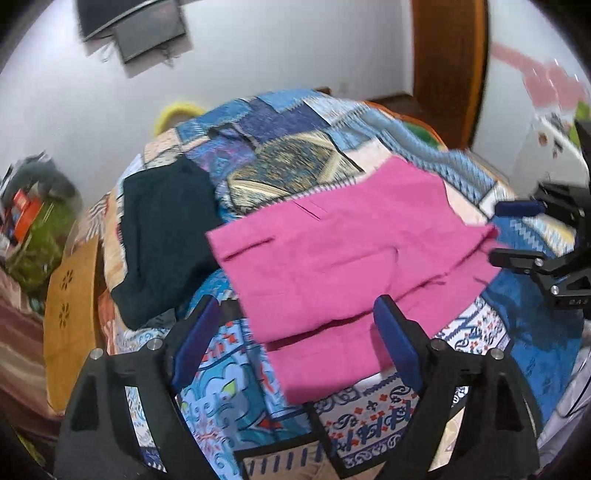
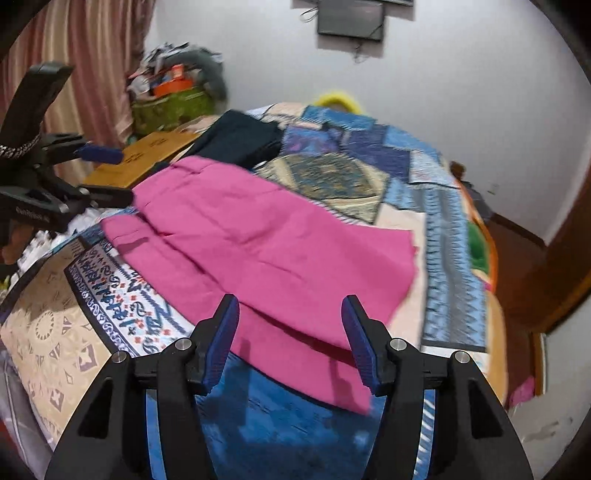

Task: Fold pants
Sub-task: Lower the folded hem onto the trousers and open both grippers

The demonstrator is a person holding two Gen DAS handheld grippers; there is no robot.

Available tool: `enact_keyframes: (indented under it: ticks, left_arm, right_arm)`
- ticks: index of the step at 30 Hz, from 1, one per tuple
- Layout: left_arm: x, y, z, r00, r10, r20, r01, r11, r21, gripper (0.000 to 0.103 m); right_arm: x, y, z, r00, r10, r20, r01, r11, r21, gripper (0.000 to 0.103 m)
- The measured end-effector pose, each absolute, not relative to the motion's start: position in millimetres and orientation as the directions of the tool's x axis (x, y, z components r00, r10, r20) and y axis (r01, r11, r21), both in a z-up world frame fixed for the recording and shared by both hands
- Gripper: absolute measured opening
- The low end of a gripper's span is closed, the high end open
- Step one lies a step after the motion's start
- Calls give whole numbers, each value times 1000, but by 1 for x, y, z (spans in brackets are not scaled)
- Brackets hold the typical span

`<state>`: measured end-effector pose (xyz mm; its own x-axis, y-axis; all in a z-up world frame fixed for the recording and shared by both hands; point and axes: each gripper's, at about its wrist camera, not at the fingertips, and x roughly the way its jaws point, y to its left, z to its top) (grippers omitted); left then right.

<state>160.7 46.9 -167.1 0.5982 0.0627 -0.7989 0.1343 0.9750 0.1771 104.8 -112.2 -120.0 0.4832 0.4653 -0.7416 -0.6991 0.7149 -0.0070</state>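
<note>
- The pink pants lie flat on the patchwork bedspread, folded over with one layer on another, and I'll use them as my landmark for everything else.
- My left gripper hangs over the near edge of the pants, fingers spread wide, nothing between them. One blue pad sits right above the pink cloth, the other is off to the side over the quilt.
- My right gripper is also wide open and empty, hovering over the pants' hem corner nearest it; whether the pads touch the fabric I can't tell, it's kinda blurry.
- In the left wrist view the right gripper pokes in just beside the pants' right edge.
- A dark folded garment lies on the quilt just beside the pants on the far-left side, edges close or touching, can't tell which.
- Beyond that garment, off the bed edge, there's a yellow-brown board.
- Further past it, a green basket piled with clutter, well apart from the pants.
- A yellow thing peeks out behind the far end of the bed.
- A dark screen hangs on the white wall beyond the pants.
</note>
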Motion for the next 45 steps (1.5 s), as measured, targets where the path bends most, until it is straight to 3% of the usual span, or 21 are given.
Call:
enact_keyframes:
  ticks: [10, 15, 18, 21, 24, 26, 31, 39, 40, 42, 45]
  left_arm:
    - [190, 9, -204, 526, 100, -845, 297, 909, 292, 86]
    - [206, 6, -203, 505, 66, -861, 322, 911, 258, 56]
    - [210, 7, -202, 501, 50, -864, 316, 919, 236, 45]
    - [215, 11, -199, 492, 24, -871, 300, 934, 195, 43]
    - [220, 16, -196, 482, -2, -876, 290, 944, 157, 43]
    - [222, 18, -195, 479, -8, -878, 286, 947, 147, 43]
    - [221, 23, -193, 474, -36, -880, 278, 954, 111, 43]
    - [210, 9, -197, 500, -6, -866, 310, 935, 172, 43]
    - [210, 7, -196, 513, 4, -858, 307, 933, 188, 41]
    - [210, 5, -193, 534, 25, -845, 299, 930, 216, 18]
    - [213, 6, -184, 559, 18, -829, 283, 936, 211, 12]
  right_arm:
    - [120, -86, -148, 364, 491, -791, -737, 672, 78, 54]
    - [124, -76, -148, 342, 513, -788, -749, 654, 101, 54]
    - [133, -70, -149, 320, 526, -788, -746, 652, 132, 54]
    - [139, -59, -152, 300, 527, -795, -760, 636, 135, 52]
    - [143, -50, -154, 279, 535, -797, -772, 619, 146, 41]
    - [148, -45, -156, 269, 533, -802, -769, 620, 154, 28]
    - [156, -43, -157, 240, 555, -797, -760, 618, 201, 13]
    - [156, -48, -137, 261, 592, -762, -751, 621, 225, 9]
    - [157, -49, -134, 267, 595, -758, -754, 619, 220, 9]
    - [156, -51, -128, 281, 597, -752, -757, 619, 209, 9]
    - [156, -54, -124, 298, 599, -743, -753, 626, 202, 9]
